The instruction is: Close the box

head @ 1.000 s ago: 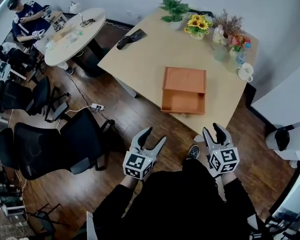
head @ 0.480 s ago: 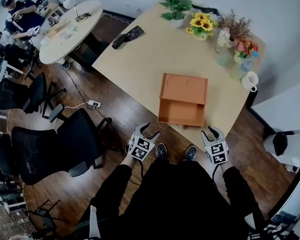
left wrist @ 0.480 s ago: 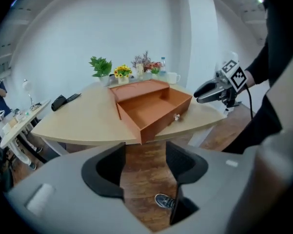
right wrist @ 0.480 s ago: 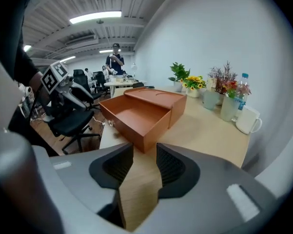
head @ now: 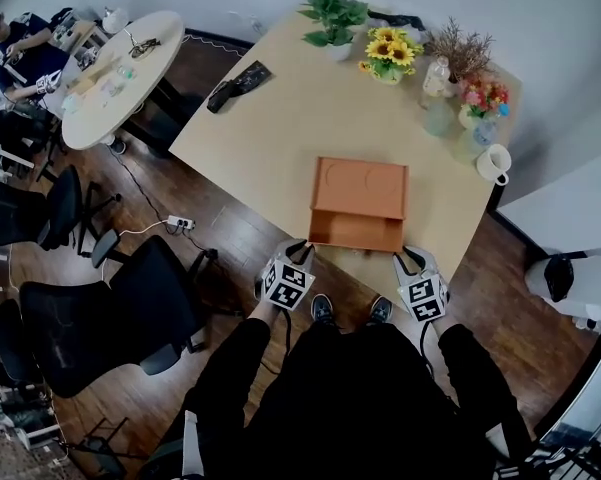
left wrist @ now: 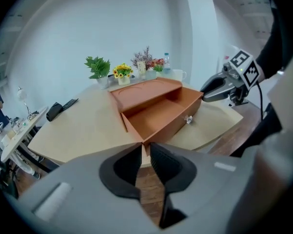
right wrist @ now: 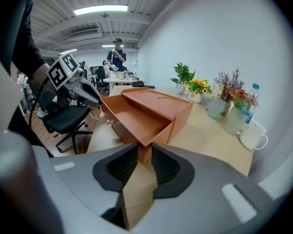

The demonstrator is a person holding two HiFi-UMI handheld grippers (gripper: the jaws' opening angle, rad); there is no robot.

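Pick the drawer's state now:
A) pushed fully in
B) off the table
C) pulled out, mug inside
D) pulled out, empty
D: the drawer stands out of the box on the near side, and both gripper views show its inside bare.

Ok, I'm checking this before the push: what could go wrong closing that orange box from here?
The left gripper and right gripper sit near opposite front corners of the open drawer; an uneven push could skew and jam it. The box seems to stand loose on the table, so it might slide toward the mug and vases beyond it.
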